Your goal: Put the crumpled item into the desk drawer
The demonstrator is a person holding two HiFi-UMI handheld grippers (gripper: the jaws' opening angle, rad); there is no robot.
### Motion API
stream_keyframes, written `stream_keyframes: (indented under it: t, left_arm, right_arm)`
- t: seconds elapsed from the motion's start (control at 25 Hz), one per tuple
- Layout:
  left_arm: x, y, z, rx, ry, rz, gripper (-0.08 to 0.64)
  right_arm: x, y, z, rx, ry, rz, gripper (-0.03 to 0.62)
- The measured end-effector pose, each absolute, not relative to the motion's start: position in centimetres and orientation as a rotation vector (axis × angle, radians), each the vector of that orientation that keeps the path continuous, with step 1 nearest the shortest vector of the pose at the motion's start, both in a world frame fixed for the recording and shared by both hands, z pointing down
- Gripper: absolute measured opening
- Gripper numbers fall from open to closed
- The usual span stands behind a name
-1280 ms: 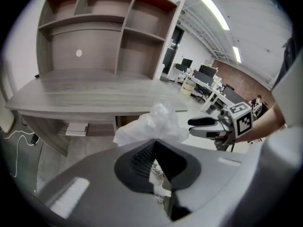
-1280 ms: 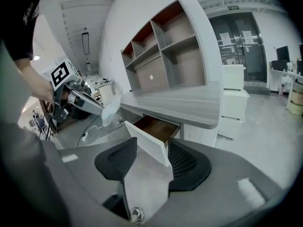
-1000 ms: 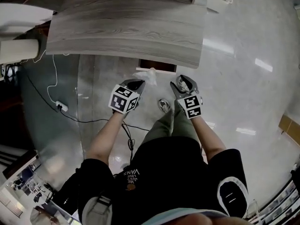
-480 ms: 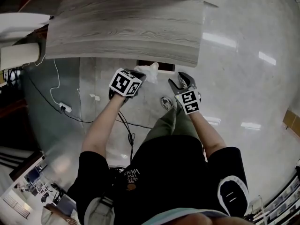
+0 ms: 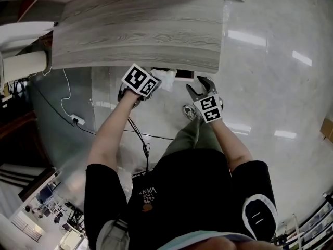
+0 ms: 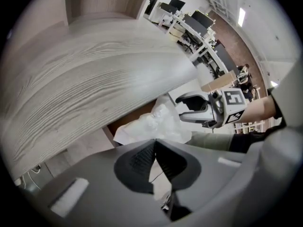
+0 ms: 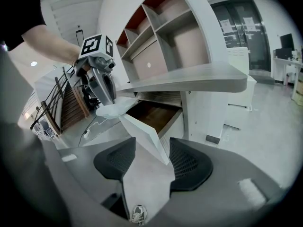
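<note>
The crumpled item point(image 6: 152, 125) is a white wad of paper or plastic, pinched at the tips of my left gripper point(image 6: 155, 142), which is shut on it. In the head view the left gripper point(image 5: 154, 81) holds the wad point(image 5: 167, 79) at the mouth of the open desk drawer point(image 5: 177, 75), just under the grey wooden desk top point(image 5: 140, 30). The right gripper view shows the wad point(image 7: 111, 110) hanging over the drawer's near corner; the drawer point(image 7: 141, 129) has a white front and a brown inside. My right gripper point(image 7: 151, 146) is open and empty, just right of the drawer.
A white cable and power strip point(image 5: 78, 120) lie on the floor to the left. The person's shoe point(image 5: 189, 111) stands below the right gripper. Open shelves point(image 7: 163, 30) rise above the desk. A white cylinder point(image 5: 23, 66) sits at the desk's left end.
Both grippers have moved up toward the desk's front edge. The left one has carried the crumpled item from over the floor to the drawer's opening.
</note>
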State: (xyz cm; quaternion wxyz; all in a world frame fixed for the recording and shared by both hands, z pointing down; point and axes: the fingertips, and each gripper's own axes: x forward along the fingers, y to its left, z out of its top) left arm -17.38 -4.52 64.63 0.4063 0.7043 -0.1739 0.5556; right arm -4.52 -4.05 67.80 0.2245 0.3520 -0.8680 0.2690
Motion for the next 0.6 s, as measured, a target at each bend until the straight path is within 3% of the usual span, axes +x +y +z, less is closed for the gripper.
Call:
stream_keyframes:
  t: [0.6]
  left_arm:
    - [-17.5,-6.2,64.3,1.812,-0.547,1.393,0.078]
  right_arm:
    - [-4.5,-4.7,68.1,0.959,-2.399,0.778,0.199]
